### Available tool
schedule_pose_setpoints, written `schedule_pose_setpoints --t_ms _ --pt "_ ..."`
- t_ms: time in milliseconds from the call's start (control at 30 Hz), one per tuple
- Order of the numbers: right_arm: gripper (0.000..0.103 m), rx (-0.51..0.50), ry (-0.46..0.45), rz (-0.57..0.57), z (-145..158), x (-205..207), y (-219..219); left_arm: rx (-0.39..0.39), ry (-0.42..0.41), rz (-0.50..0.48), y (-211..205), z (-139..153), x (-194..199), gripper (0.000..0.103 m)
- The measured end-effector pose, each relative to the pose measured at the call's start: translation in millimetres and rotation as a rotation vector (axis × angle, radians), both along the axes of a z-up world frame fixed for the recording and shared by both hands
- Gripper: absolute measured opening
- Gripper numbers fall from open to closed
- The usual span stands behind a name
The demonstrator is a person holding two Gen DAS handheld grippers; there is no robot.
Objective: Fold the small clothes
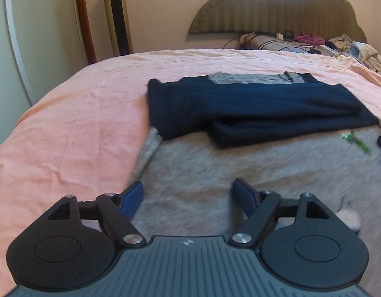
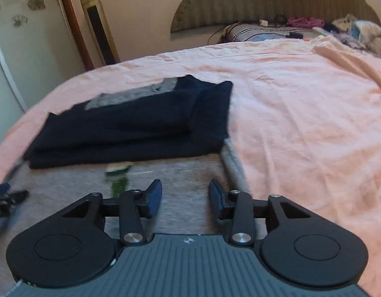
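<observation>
A grey and navy garment lies flat on the pink bed sheet [image 1: 66, 113]. Its grey body [image 1: 240, 165] is nearest me, with a small green motif [image 1: 356, 141]. The navy sleeves [image 1: 252, 106] are folded across its upper part, with a grey collar [image 1: 247, 78] behind. My left gripper [image 1: 188, 195] is open and empty, low over the grey body near its left edge. My right gripper [image 2: 185, 195] is open and empty over the grey body [image 2: 185, 170] near its right edge [image 2: 233, 163]. The navy sleeves [image 2: 131, 126] lie ahead of it. The left gripper [image 2: 4, 198] shows at the far left.
The pink sheet [image 2: 302, 113] covers the bed widely to the right. A headboard [image 1: 277, 7] stands behind, with loose clothes [image 1: 309, 39] and cables on the shelf. A tall tower fan [image 1: 117, 17] and a wardrobe [image 1: 17, 37] stand left of the bed.
</observation>
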State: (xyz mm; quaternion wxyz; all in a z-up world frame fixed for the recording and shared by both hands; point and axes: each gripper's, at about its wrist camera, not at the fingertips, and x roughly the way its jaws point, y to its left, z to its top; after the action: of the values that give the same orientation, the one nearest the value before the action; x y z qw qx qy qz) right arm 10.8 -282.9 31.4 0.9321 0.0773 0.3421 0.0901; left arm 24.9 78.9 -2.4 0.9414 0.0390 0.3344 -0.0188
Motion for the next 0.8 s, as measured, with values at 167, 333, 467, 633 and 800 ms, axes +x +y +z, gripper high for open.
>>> schedule_pose_setpoints --t_ms 167,333,467,633,800 --pt "0.019 0.058 -0.021 -0.011 -3.3 -10.6 -26.1 0.032 -0.008 0.026 17.2 2.5 -6.6 0.081" --pt "0.055 -0.027 -0.027 -0.075 35.2 -27.8 -3.7 0.077 -0.05 0.049 -4.7 31.6 -34.3 0.079" --pt "0.081 -0.012 -0.023 0.061 29.5 -30.6 42.6 0.041 -0.012 -0.056 -47.5 26.6 -41.1 0.079" --pt "0.096 -0.141 -0.021 0.051 -2.8 -41.7 39.8 0.069 -0.009 -0.054 -29.1 8.1 -57.1 0.082" --pt "0.097 -0.185 0.032 -0.049 5.9 -55.4 14.7 0.033 0.027 0.053 12.0 13.5 -76.4 0.083"
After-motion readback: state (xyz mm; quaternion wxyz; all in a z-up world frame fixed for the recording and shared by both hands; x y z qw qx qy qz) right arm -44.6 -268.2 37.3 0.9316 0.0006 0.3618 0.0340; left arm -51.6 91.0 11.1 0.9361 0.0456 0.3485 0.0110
